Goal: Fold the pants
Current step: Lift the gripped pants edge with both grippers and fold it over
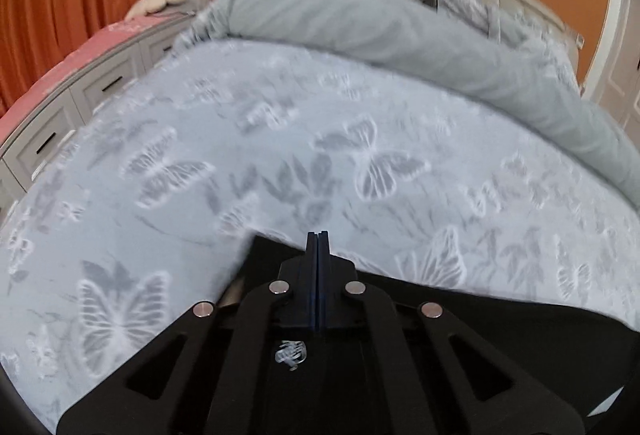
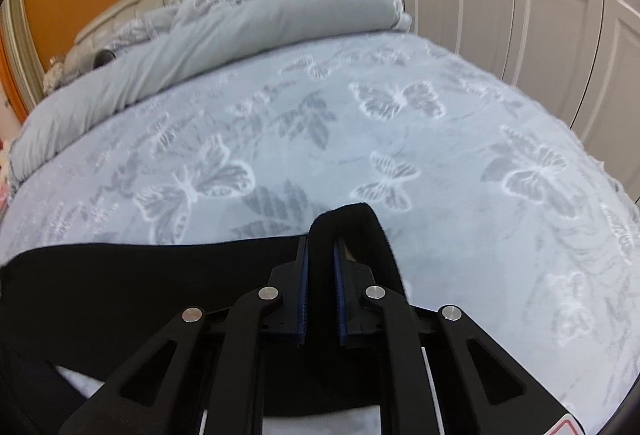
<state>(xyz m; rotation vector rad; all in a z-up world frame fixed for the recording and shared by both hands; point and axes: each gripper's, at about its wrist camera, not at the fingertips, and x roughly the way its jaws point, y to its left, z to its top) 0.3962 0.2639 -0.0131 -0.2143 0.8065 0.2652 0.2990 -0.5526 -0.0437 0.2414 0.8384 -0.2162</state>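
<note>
While both tongs hold the same dark garment above the bedspread, the entry reads as follows.

Item: pants point(image 2: 120, 275) — black, stretched as a band between the two tools, low over the butterfly-print bedspread point(image 2: 440, 163); how much of the cloth rests on the bed cannot be told.

Right gripper point(image 2: 320, 255): fingers parted only by a thick fold of the black fabric, which loops up past the tips — pinching the pants.

Left gripper point(image 1: 318, 243): pads pressed together with no gap showing; black cloth lies directly under and beside them, so a thin edge is probably caught, though this is a judgement.

Step in hand: likely carrying or laying out one edge of the pants, held at two points, before a fold.

Next move calls for: keeping the edge taut and level, then lowering it flat and square on the bedspread.

Containers: drawer unit point(image 1: 60, 115) beside the bed, drawers closed, contents unseen. Rolled grey duvet point(image 1: 360, 19) at the head end, well apart.
</note>
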